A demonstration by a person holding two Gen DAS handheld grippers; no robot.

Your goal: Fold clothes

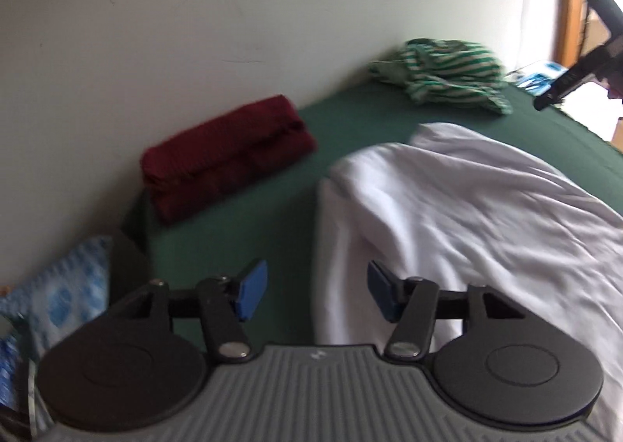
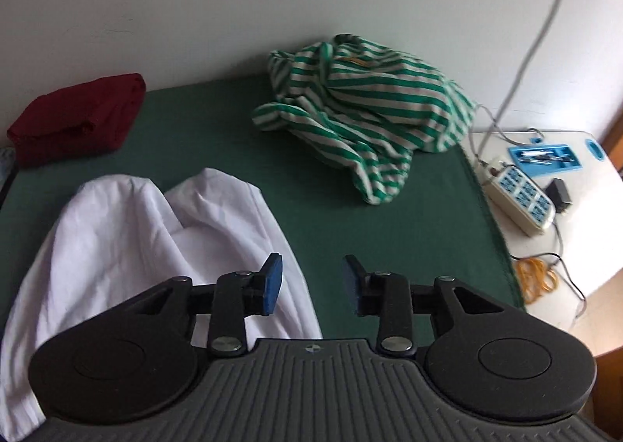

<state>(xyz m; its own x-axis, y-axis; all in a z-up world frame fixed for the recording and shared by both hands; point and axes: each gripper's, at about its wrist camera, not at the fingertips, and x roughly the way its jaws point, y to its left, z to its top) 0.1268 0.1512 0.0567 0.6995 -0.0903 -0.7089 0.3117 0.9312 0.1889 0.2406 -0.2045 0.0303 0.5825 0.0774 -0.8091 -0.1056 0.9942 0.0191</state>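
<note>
A crumpled white garment lies on the green table cover. My left gripper is open above its left edge, nothing between its blue pads. My right gripper is open over the garment's right edge, also holding nothing. A folded dark red garment rests by the wall at the left. A bunched green-and-white striped shirt lies at the far right by the wall. The other gripper shows at the left wrist view's right edge.
A white side table right of the cover carries a power strip, a blue tray, a black adapter and orange rubber bands. A cable runs up the wall. A blue patterned cloth lies left of the table.
</note>
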